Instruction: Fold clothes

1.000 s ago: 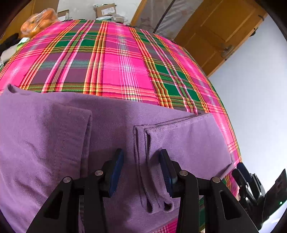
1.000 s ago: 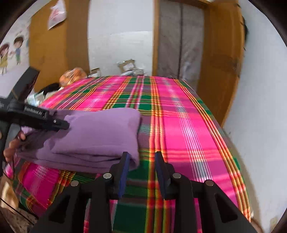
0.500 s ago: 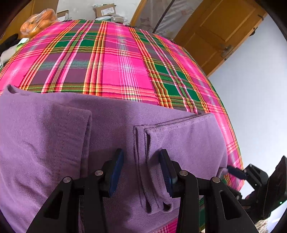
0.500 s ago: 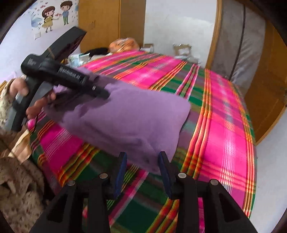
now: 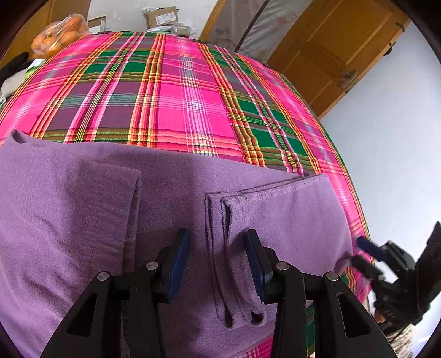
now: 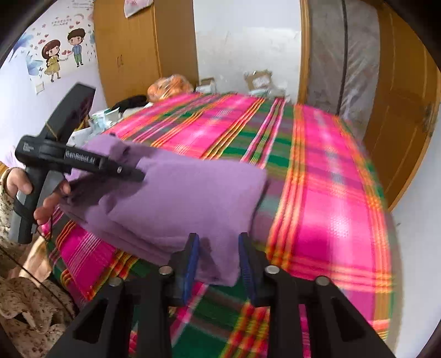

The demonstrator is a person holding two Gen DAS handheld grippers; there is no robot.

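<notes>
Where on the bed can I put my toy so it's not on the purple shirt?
The plaid sheet is bare beyond the purple garment, up to the bag of oranges and boxes at the far end. It is also bare between the garment and the door-side edge. The near end is crowded: garment, left gripper, right gripper.

A bed under a pink, green and yellow plaid cover [image 6: 325,176] fills the room. Behind it stand a wooden wardrobe [image 6: 129,52] and a plastic-wrapped mattress [image 6: 341,57] leaning against a white wall [image 6: 245,35]. A wooden door [image 5: 330,46] is at right. Cartoon stickers [image 6: 63,52] decorate the lilac left wall. Cardboard boxes [image 5: 161,16] and a bag of oranges [image 5: 59,34] sit at the bed's far end.
</notes>
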